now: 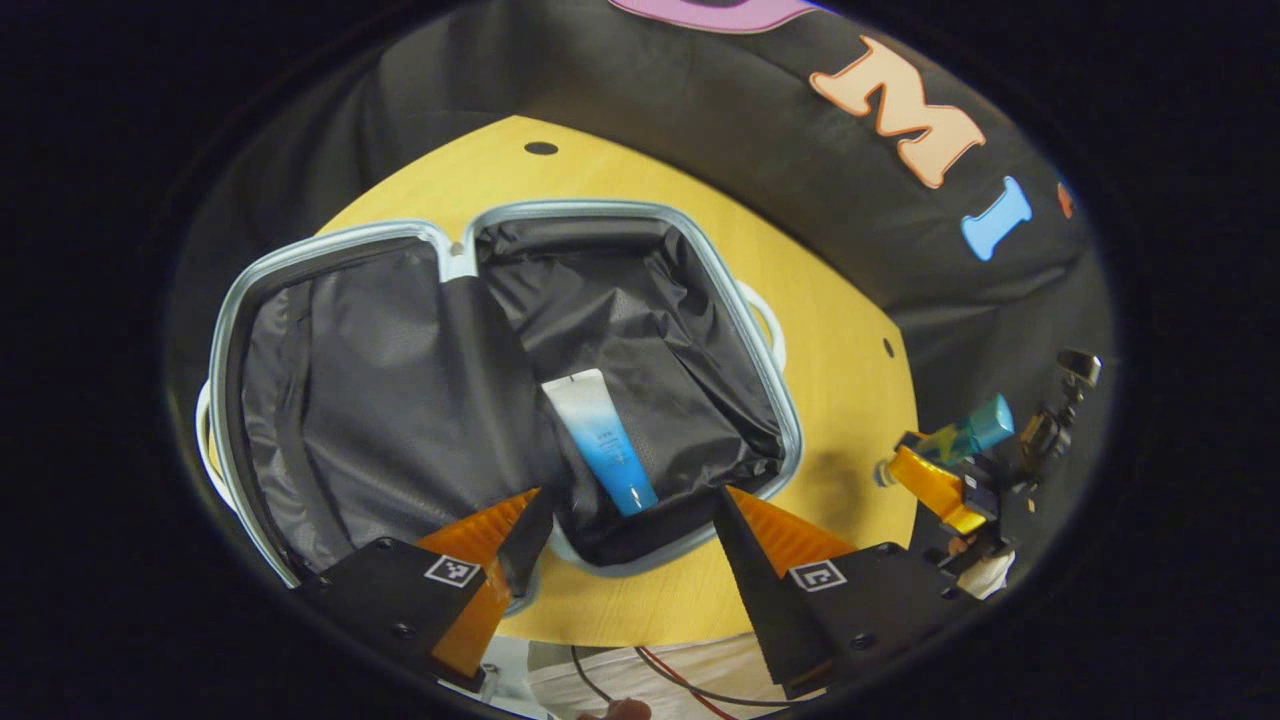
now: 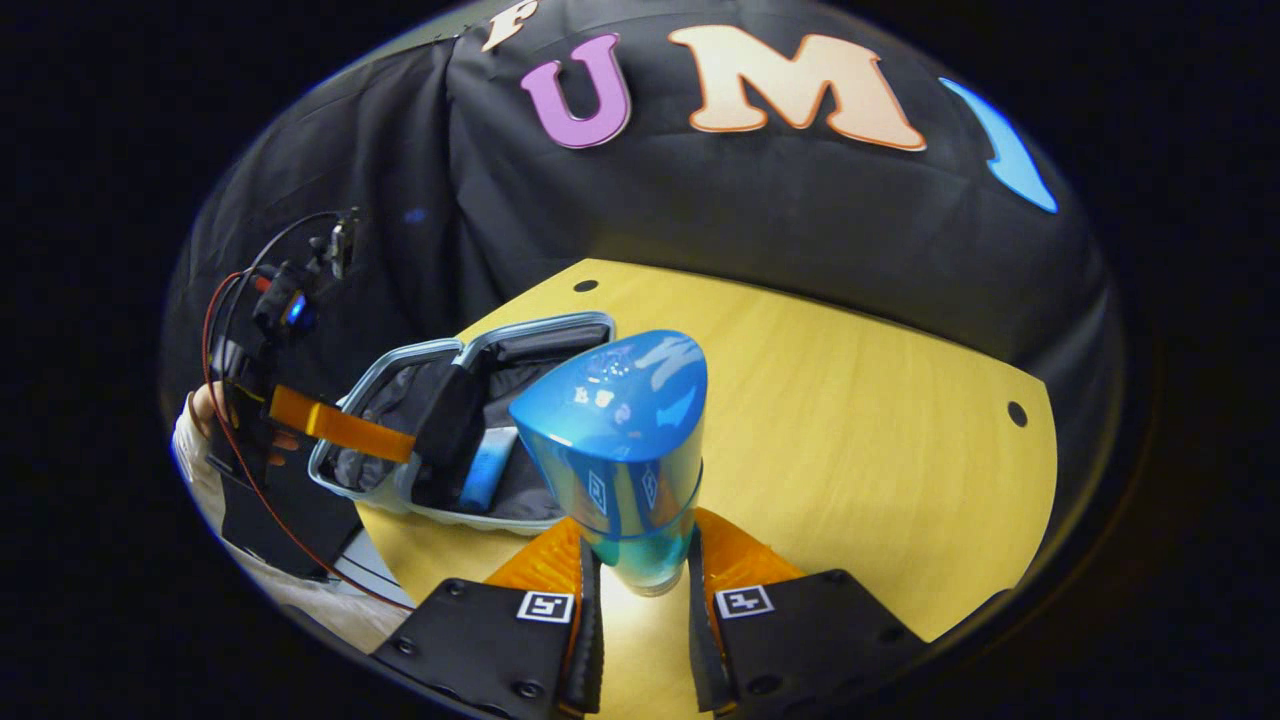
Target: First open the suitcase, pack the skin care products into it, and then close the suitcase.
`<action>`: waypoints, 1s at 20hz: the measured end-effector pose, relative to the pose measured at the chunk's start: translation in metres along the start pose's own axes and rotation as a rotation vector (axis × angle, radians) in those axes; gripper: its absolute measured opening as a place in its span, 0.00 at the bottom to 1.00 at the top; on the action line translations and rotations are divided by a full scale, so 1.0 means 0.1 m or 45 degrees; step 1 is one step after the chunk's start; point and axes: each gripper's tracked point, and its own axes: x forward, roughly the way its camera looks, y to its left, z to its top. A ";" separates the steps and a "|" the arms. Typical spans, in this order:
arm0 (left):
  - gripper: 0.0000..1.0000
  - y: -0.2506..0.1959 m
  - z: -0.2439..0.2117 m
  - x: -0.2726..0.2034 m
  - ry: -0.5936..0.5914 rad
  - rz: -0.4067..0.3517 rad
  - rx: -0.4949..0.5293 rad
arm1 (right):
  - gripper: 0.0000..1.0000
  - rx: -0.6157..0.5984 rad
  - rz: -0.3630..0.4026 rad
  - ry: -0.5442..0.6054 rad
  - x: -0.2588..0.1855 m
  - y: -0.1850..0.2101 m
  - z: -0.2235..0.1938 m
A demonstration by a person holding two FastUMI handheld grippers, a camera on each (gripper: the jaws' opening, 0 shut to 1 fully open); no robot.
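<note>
The pale blue suitcase (image 1: pixel 760 370) lies open flat on the yellow table (image 1: pixel 840 330), its black lining showing. A white-to-blue tube (image 1: pixel 600 435) rests in its right half. My left gripper (image 1: pixel 630 510) hovers open above the case's near edge, nothing between its fingers. In the right gripper view, my right gripper (image 2: pixel 640 560) is shut on a blue-capped bottle (image 2: pixel 620 440), held upright over the table to the right of the suitcase (image 2: pixel 480 350). The tube (image 2: pixel 488 465) shows inside the case there. The right gripper with the bottle (image 1: pixel 970 430) also appears at the table's right edge in the left gripper view.
The left gripper (image 2: pixel 340 425) and the hand holding it (image 2: pixel 200 405) hang over the case's left side in the right gripper view, with red and black cables trailing. Bare table (image 2: pixel 880 420) stretches to the right of the suitcase. Black cloth walls the booth behind.
</note>
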 end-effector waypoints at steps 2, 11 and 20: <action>0.96 0.20 -0.09 -0.30 -0.043 0.025 -0.026 | 0.37 0.001 0.025 0.038 0.16 0.18 0.00; 0.95 1.53 -0.44 -1.48 -0.239 0.232 -0.346 | 0.37 -0.034 0.093 0.164 0.90 0.81 0.02; 0.95 2.71 -0.40 -2.08 -0.329 0.433 -0.571 | 0.37 -0.030 0.067 0.335 1.22 0.88 -0.19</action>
